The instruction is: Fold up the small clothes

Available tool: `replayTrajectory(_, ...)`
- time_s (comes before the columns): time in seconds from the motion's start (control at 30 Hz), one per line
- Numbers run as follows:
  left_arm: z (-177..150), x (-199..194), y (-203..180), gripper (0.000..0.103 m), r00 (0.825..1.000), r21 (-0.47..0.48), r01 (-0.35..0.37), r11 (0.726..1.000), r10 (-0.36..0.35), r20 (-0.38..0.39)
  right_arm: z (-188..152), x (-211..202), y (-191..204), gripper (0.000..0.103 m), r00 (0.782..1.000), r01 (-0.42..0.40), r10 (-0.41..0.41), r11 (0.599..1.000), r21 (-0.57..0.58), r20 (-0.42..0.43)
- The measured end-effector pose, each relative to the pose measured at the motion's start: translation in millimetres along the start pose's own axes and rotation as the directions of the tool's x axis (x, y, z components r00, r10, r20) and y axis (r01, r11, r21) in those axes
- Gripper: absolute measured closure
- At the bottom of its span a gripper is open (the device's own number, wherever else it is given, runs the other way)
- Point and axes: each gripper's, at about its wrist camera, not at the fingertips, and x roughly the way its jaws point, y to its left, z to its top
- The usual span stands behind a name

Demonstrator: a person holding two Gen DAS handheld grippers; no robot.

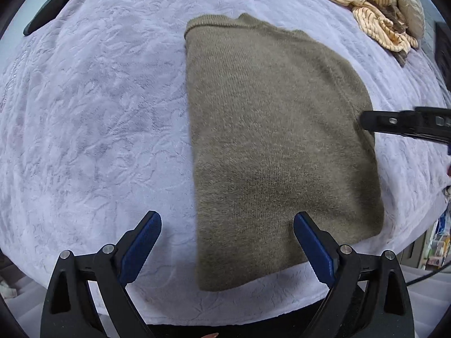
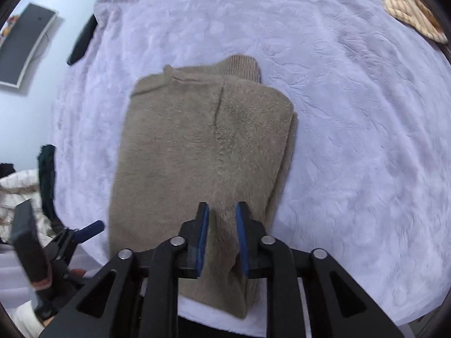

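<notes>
Left wrist: no legible text; folded olive sweater (image 1: 282,146) on blanket (image 1: 98,112).

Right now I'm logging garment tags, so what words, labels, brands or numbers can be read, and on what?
None can be read.
Folded olive-brown fuzzy knit sweater: no tag or print showing.
Colourful packages at the left wrist view's right edge: too small and blurred to read.

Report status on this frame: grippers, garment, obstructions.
Left gripper open, empty. Right gripper slightly open over fuzzy olive-brown sweater, folded on lilac blanket. Nothing in the way.
</notes>
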Motion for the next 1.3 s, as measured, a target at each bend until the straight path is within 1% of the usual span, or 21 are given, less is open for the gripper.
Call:
replayTrajectory(0.03,-1,4,-2,0.008,1.000,0.001,-0.009,1.000,0.009,-0.002,2,11,-1,0.078,1.000,0.027,-0.027,1.000,-0.007,-0.016)
replayTrajectory(0.1,-4,9,-5,0.008,1.000,-0.005,-0.018,1.000,0.018,-0.010,4,25,-6,0.078,0.999,0.038,-0.038,0.999,-0.010,-0.032)
replayTrajectory(0.23,-7,16,-4,0.008,1.000,-0.051,-0.001,0.999,0.001,-0.013,5,25,-11,0.079,1.000,0.026,-0.026,1.000,-0.009,-0.016)
replayTrajectory(0.27,-8,17,-3,0.007,1.000,-0.062,0.000,0.998,-0.001,-0.012,3,22,-12,0.079,0.999,0.032,-0.032,0.999,-0.013,-0.010)
replayTrajectory(0.3,-8,16,-3,0.008,1.000,-0.068,-0.003,0.998,0.002,-0.009,2,18,-14,0.078,0.998,0.057,-0.058,0.998,-0.013,-0.002)
replayTrajectory(0.37,-9,13,-3,0.008,1.000,-0.067,-0.023,0.997,0.023,0.003,0,14,-23,0.061,0.989,0.148,-0.148,0.989,0.001,-0.001)
replayTrajectory(0.4,-10,10,-2,0.008,0.999,-0.064,-0.030,0.998,0.031,0.012,-2,9,-31,0.057,0.990,0.143,-0.143,0.989,0.031,-0.003)
replayTrajectory(0.47,-11,4,-2,0.008,0.999,-0.058,-0.042,0.997,0.044,0.032,-7,0,-45,0.057,0.994,0.109,-0.108,0.990,0.089,-0.008)
replayTrajectory(0.57,-12,-6,3,0.008,0.997,-0.068,-0.050,0.996,0.054,0.055,-19,-15,-54,0.056,0.995,0.103,-0.104,0.988,0.111,0.004)
replayTrajectory(0.67,-13,-15,7,0.008,0.997,-0.080,-0.040,0.996,0.045,0.066,-34,-30,-57,0.047,0.995,0.094,-0.095,0.989,0.116,0.006)
replayTrajectory(0.73,-15,-22,9,0.008,0.996,-0.079,-0.037,0.996,0.043,0.074,-44,-38,-54,0.038,0.996,0.092,-0.093,0.989,0.119,0.006)
replayTrajectory(0.83,-17,-37,12,0.008,0.995,-0.064,-0.050,0.997,0.055,0.087,-58,-45,-41,0.034,0.996,0.086,-0.087,0.989,0.121,0.008)
replayTrajectory(0.93,-16,-48,8,0.008,0.992,-0.046,-0.078,0.996,0.082,0.094,-70,-49,-23,0.025,0.997,0.079,-0.080,0.990,0.117,0.001)
replayTrajectory(1.03,-15,-54,3,0.007,0.992,-0.040,-0.088,0.995,0.092,0.091,-76,-50,-5,0.023,0.996,0.093,-0.093,0.990,0.105,0.000)
replayTrajectory(1.13,-16,-62,3,0.008,0.993,-0.036,-0.081,0.996,0.083,0.081,-84,-56,6,0.022,0.993,0.121,-0.122,0.988,0.096,0.003)
replayTrajectory(1.2,-19,-68,2,0.007,0.993,-0.035,-0.080,0.996,0.082,0.079,-85,-59,14,0.021,0.992,0.121,-0.123,0.988,0.098,0.015)
replayTrajectory(1.27,-20,-74,1,0.007,0.993,-0.035,-0.086,0.996,0.089,0.079,-85,-61,21,0.017,0.992,0.123,-0.127,0.987,0.101,0.027)
replayTrajectory(1.3,-20,-75,0,0.007,0.993,-0.036,-0.085,0.996,0.088,0.079,-84,-62,24,0.013,0.991,0.128,-0.132,0.987,0.102,0.032)
